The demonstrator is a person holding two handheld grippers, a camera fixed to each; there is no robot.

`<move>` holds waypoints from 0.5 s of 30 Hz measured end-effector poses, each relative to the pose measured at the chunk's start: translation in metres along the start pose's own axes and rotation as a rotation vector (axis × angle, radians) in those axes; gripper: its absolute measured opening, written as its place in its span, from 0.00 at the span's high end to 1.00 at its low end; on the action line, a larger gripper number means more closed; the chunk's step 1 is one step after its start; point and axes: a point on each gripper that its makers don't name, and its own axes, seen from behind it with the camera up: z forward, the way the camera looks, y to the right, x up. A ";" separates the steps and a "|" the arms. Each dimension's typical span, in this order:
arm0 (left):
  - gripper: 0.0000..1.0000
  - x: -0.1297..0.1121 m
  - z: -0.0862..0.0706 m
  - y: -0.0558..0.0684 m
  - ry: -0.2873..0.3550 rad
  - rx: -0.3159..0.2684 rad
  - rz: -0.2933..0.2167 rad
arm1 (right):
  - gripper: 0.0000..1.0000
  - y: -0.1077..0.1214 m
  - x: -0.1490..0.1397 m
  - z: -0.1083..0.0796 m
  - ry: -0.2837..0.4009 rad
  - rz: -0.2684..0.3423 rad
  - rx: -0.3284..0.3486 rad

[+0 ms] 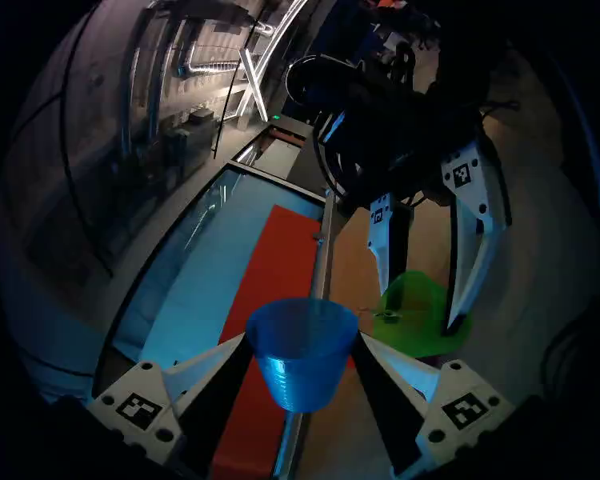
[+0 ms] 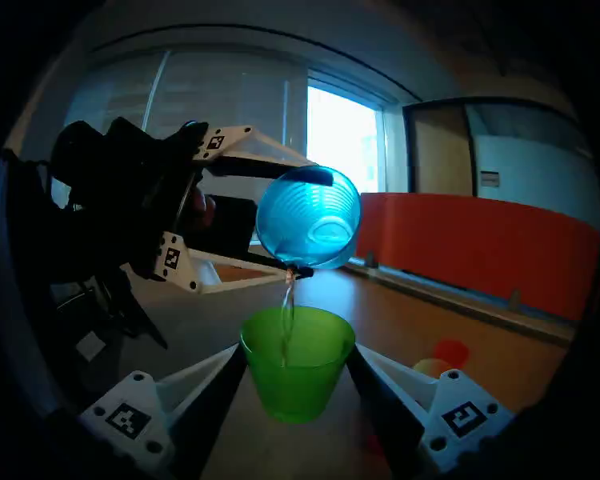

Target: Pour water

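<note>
Water (image 2: 286, 314) streamed from the tilted blue cup (image 2: 309, 218), clenched in the left gripper (image 1: 300, 344), into the green cup (image 2: 298, 380) clenched in the right gripper (image 2: 297, 350).

A brown wooden table (image 2: 396, 312) bears blurred red and yellow things (image 2: 449, 354).

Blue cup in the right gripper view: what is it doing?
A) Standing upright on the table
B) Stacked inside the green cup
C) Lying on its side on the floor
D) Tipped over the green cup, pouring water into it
D: the blue cup is held tilted above the green cup, and a thin stream of water runs from its lower rim down into the green cup.
</note>
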 end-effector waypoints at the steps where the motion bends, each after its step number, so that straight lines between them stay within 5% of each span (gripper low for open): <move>1: 0.15 0.000 0.000 0.000 -0.001 0.001 0.004 | 0.09 0.000 0.000 0.000 0.000 0.000 0.000; 15: 0.15 -0.001 0.000 0.002 -0.012 0.006 0.050 | 0.09 0.000 -0.001 0.000 -0.001 -0.001 0.000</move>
